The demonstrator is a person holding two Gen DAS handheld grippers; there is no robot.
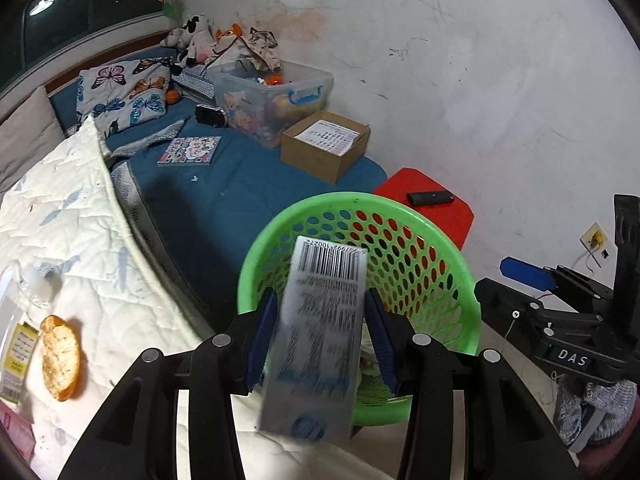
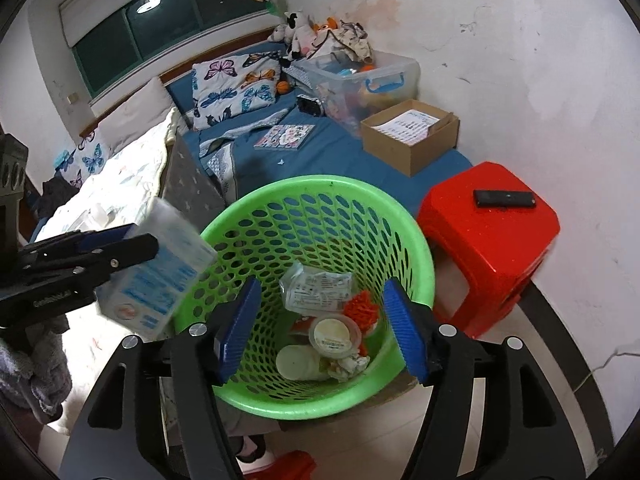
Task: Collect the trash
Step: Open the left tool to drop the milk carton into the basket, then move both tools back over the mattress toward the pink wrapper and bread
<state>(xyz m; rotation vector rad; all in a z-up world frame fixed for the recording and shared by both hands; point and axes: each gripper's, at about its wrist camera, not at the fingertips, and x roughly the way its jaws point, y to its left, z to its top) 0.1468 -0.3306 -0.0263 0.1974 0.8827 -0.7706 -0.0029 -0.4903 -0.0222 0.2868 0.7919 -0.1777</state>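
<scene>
The left gripper [image 1: 320, 336] is clamping a carton [image 1: 320, 340] at lower centre, poised over the green basket [image 2: 416, 248]. The right gripper [image 2: 320, 324] is hanging with jaws apart and empty above the trash [image 2: 320, 320] lying inside the basket.

The mouth of the green perforated basket [image 2: 320, 200] is unobstructed from above; only the right tool [image 2: 320, 328], jaws apart and empty, hangs over it. Trash covers the basket floor. On the basket's left rim side, the left tool [image 1: 320, 332] and its clamped carton [image 1: 320, 336] occupy the approach. The red stool [image 2: 488, 232] stands just beside the right wall, the bed [image 2: 340, 148] directly behind. Floor tiles [image 2: 400, 440] nearest the viewer remain passable.
</scene>
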